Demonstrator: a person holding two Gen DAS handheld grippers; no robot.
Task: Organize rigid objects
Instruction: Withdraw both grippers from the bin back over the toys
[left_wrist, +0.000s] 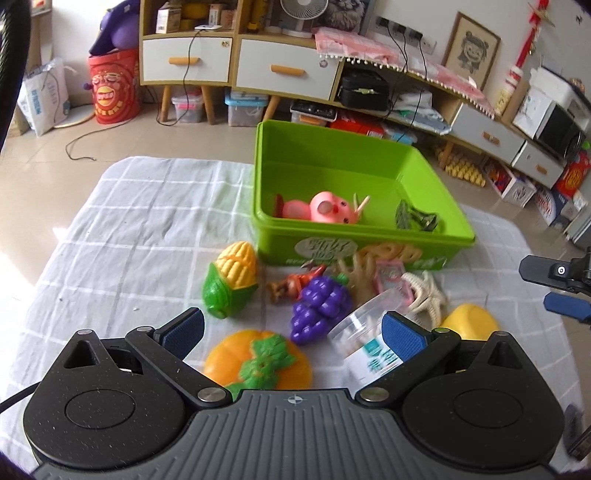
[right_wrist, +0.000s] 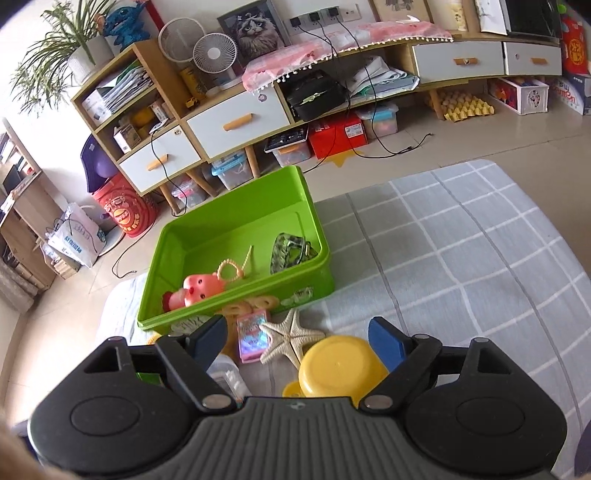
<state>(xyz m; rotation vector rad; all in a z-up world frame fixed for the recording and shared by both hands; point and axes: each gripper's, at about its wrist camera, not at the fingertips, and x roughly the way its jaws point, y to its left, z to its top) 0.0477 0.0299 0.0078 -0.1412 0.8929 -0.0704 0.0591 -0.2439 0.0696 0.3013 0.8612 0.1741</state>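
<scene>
Left view only: we see corn (left_wrist: 232, 278), grapes (left_wrist: 319, 302) and a pumpkin (left_wrist: 258, 360) in front of the bin (left_wrist: 364, 236).
Right view only: we see a plant (right_wrist: 55, 48) on the shelf behind the bin (right_wrist: 236, 295).
Surface: checked cloth (right_wrist: 461, 240), tiled floor around.
Left claw (left_wrist: 293, 332): wide open, a clear jar (left_wrist: 364, 338) beside one finger; we cannot tell if they touch.
Right claw (right_wrist: 301, 341): open over a yellow cup (right_wrist: 338, 365), gripping nothing.
Toys: mostly in front of the bin; a pink pig (left_wrist: 325, 208) inside.

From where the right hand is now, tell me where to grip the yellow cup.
Probably across the round body of the yellow cup, descending from above. It sits upside down, flat base up, and the open right hand-held gripper already straddles it. Avoid the handle at its lower left.
</scene>
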